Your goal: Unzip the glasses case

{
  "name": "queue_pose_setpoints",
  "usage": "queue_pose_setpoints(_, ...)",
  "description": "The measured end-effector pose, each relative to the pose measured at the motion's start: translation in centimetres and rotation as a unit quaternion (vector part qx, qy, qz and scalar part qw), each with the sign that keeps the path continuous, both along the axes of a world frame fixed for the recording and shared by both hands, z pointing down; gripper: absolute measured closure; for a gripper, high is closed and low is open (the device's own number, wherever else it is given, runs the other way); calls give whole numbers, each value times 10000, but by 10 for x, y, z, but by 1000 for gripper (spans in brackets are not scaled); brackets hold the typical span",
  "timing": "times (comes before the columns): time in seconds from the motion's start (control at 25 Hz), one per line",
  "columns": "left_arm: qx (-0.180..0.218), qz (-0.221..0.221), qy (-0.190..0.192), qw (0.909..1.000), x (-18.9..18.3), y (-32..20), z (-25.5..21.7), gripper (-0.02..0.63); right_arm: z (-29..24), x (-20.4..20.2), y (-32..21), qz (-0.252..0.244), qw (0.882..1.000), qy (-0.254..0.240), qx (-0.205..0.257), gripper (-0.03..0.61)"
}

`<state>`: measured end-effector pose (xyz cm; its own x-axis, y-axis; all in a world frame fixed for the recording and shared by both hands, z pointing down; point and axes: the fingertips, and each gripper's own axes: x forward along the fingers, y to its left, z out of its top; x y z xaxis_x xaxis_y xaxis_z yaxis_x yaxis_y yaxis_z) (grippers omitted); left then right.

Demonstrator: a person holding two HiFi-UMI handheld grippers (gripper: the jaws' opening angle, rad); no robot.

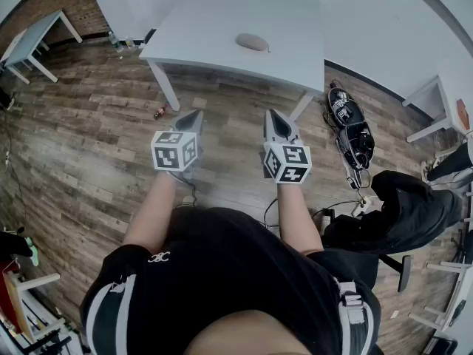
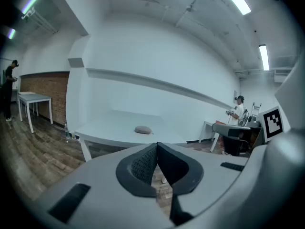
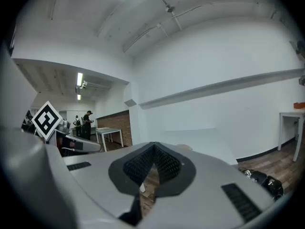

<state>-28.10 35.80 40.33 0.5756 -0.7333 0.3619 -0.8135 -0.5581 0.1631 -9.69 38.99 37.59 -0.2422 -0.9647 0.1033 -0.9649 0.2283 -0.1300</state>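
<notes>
Right, here's where I stand: nothing on the job has begun. The glasses case [image 1: 253,42] sits alone on the white table [image 1: 222,21], towards its far side, well apart from both tools. It's a small oval, greyish-brown lump from here. I can't make out the zip or its pull at this range, so I'm only guessing it's zipped all the way round.

The left tongs [image 1: 194,118] are out in front of me over the wooden floor [image 1: 89,117], short of the table's near edge. In the left gripper view the left tongs [image 2: 156,145] are pinched together at the tips, nothing between them, with the glasses case [image 2: 143,130] showing just above them on the table [image 2: 109,128]. The right tongs [image 1: 273,118] hang alongside, near their partner. In the right gripper view the right tongs [image 3: 153,145] are closed to a point too, and empty.

So the tally, as I judge it: approach not made, case not steadied, zip pull not found, zip not run. All of it is left. I'd need to close in on the table, open both tongs, pin the case with one and take the pull with the other.
</notes>
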Motion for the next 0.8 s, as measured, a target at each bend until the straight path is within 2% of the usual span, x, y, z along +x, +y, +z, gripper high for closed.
queue_pose_setpoints(0.52,-79,35,75,9999,31,10,7,611,11,27,16,-55,9999,-4,-136,563)
queue_pose_setpoints(0.8,-206,-7,81,9998,33,-4,18,611,19,31,1,-5,9997,47,-251,563)
